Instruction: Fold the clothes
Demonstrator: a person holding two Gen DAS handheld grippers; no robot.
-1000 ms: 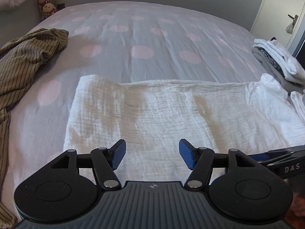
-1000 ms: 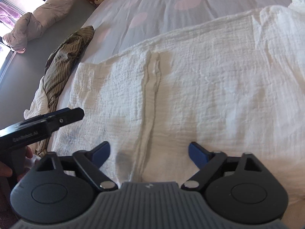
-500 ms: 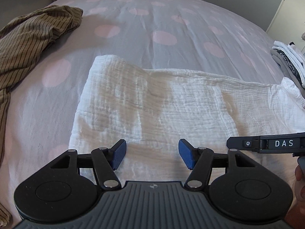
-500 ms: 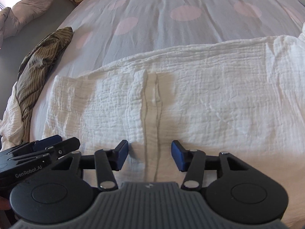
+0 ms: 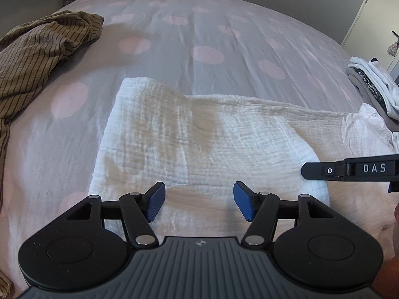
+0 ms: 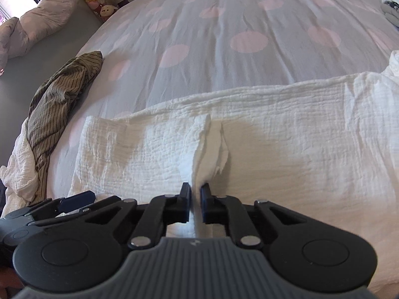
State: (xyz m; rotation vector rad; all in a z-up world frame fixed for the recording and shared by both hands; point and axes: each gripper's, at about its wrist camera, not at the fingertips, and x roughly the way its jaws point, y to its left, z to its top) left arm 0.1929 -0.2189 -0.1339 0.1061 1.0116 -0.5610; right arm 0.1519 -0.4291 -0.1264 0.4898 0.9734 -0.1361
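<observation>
**Right jaws closing on the muslin edge, left ones waiting**

Closing since the earlier frames, the right gripper is now pinching a raised ridge of the white muslin cloth at its near edge; a second ago those jaws were spread wide over the flat hem. Left gripper is barely changing: jaws are staying spread, hovering low over the near edge of the same cloth, holding nothing.

Cloth is lying on the polka-dot bedspread as a long band running left to right, near the front of the bed. It is looking already doubled lengthwise, with a layer edge showing across it, so I'm judging the fold as partly done.

Still remaining, by my guess: left side getting a grip, then folding the band across itself into a compact stack.

Striped olive garment is sitting crumpled at far left, apparently waiting its turn. Folded pile is sitting at the right edge, so some items are looking finished.
</observation>
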